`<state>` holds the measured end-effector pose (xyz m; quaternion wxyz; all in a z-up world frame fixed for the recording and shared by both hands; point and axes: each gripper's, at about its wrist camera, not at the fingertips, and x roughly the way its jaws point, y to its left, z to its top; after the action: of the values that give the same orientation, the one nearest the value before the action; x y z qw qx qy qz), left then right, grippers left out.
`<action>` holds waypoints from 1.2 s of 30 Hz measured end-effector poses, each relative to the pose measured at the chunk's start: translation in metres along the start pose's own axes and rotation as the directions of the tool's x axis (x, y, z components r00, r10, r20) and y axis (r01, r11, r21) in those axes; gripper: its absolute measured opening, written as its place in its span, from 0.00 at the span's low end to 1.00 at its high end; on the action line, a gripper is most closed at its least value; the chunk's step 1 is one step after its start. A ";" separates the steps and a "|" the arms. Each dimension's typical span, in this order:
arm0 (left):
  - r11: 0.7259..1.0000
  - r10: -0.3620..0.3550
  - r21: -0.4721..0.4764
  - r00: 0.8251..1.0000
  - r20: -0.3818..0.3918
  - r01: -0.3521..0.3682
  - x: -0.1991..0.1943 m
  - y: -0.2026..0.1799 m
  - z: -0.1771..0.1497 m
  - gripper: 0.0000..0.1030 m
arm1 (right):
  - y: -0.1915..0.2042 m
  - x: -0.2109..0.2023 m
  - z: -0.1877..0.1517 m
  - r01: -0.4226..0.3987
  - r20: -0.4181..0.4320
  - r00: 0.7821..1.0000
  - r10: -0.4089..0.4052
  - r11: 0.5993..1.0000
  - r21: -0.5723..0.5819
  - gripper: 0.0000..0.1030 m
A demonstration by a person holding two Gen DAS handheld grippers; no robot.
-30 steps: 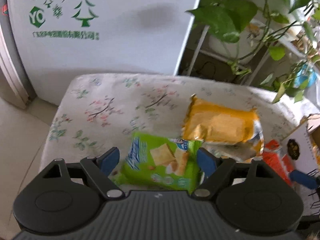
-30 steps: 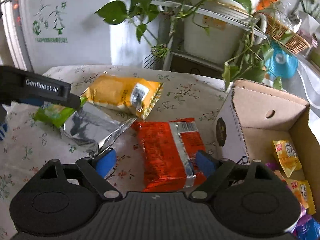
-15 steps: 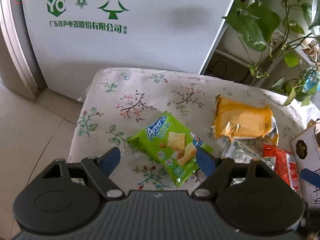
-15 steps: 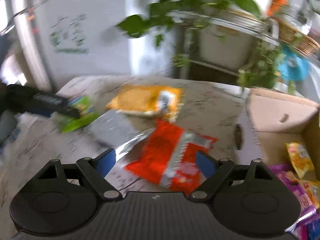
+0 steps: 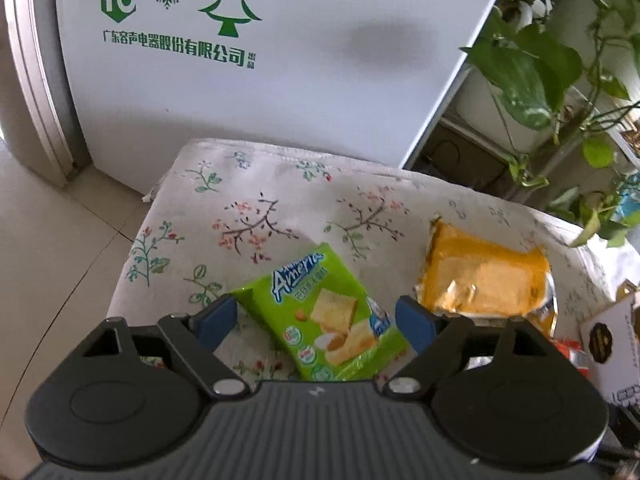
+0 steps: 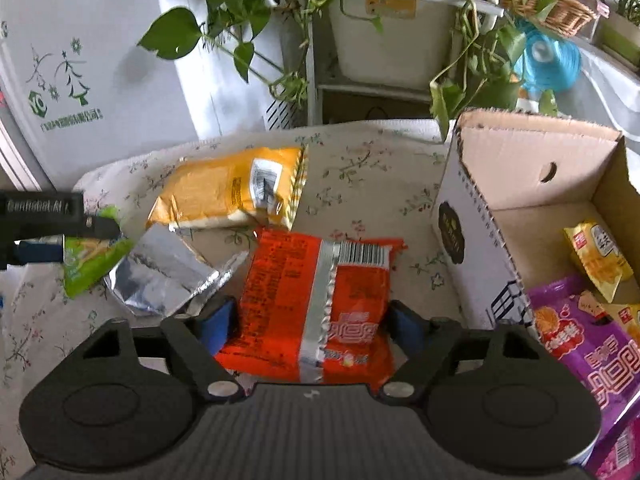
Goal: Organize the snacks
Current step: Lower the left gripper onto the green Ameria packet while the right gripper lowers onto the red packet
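A green Amerta snack packet (image 5: 324,316) lies on the floral tablecloth (image 5: 256,216), between the open fingers of my left gripper (image 5: 316,320). It also shows in the right wrist view (image 6: 92,258). A yellow packet (image 5: 484,280) lies to its right, also in the right wrist view (image 6: 236,188). An orange-red packet (image 6: 316,304) lies between the open fingers of my right gripper (image 6: 312,320). A silver packet (image 6: 168,272) lies left of it. An open cardboard box (image 6: 472,200) at right holds a purple packet (image 6: 580,328) and small yellow packets (image 6: 600,252).
A white cabinet with green tree print (image 5: 240,60) stands behind the table. Leafy potted plants (image 6: 304,24) on a white stand hang over the back edge. The left gripper's body (image 6: 44,216) reaches in at the left of the right wrist view. Tiled floor (image 5: 44,248) lies left.
My left gripper drew back and then came in over the green packet. My right gripper swung left and returned, closing in on the orange-red packet. Both stayed open.
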<state>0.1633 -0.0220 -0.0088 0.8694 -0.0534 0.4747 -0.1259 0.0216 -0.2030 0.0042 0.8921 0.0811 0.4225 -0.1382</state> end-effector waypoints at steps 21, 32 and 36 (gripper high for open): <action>0.999 0.039 -0.020 0.999 -0.032 -0.040 0.006 0.002 0.009 0.79 | 0.007 -0.007 -0.002 -0.065 -0.029 0.998 0.063 0.996 -0.059 0.80; 0.980 0.158 0.120 0.987 0.009 -0.158 0.011 -0.020 -0.002 0.64 | 0.007 -0.001 -0.004 -0.044 -0.048 0.998 0.041 0.998 -0.054 0.87; 0.984 0.134 0.116 0.991 0.011 -0.135 0.005 -0.010 -0.001 0.51 | 0.007 -0.002 -0.004 -0.036 -0.044 0.999 0.033 0.998 -0.058 0.78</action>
<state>0.1632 -0.0334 -0.0114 0.8783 0.0293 0.4678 -0.0942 0.0199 -0.1947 0.0032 0.8871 0.0650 0.4439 -0.1086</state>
